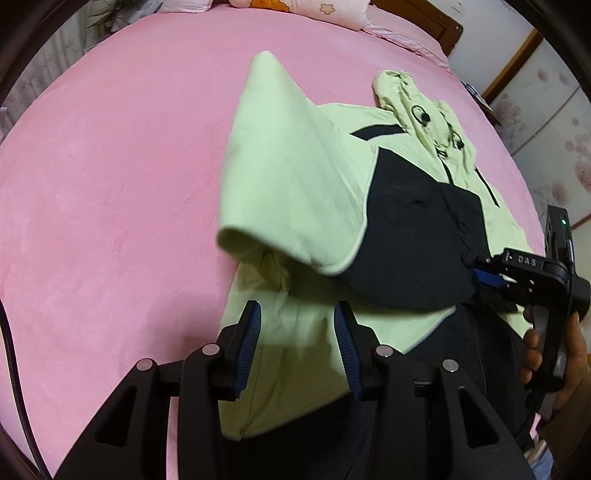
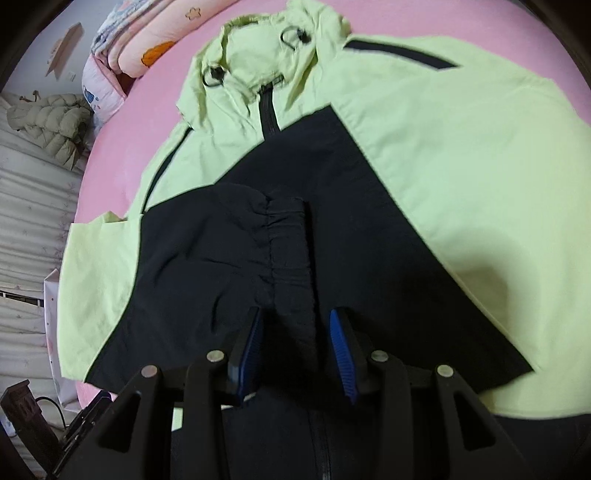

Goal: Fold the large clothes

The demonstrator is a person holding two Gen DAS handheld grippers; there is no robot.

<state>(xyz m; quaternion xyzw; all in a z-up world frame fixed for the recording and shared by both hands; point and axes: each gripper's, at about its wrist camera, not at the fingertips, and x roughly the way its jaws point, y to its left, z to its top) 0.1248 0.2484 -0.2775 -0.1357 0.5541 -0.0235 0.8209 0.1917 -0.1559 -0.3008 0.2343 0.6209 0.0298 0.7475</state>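
Observation:
A light green and black hooded jacket [image 1: 413,221] lies front up on the pink bed [image 1: 110,192], hood [image 2: 258,62] toward the pillows. In the left wrist view a green sleeve [image 1: 288,177] is folded across the body. My left gripper [image 1: 299,332] hovers open over the green lower edge, its pads clear of the cloth. In the right wrist view the other sleeve's black gathered cuff [image 2: 290,251] lies on the black chest panel and runs between the blue pads of my right gripper [image 2: 295,332], which do not press it. The right gripper [image 1: 480,269] also shows in the left view, held by a hand [image 1: 569,354].
Pillows and a folded quilt [image 2: 147,40] sit at the head of the bed. A puffy coat [image 2: 48,122] lies off the bed's side near pale curtains. A wooden headboard [image 1: 443,29] and a wardrobe stand beyond. Bare pink sheet spreads left of the jacket.

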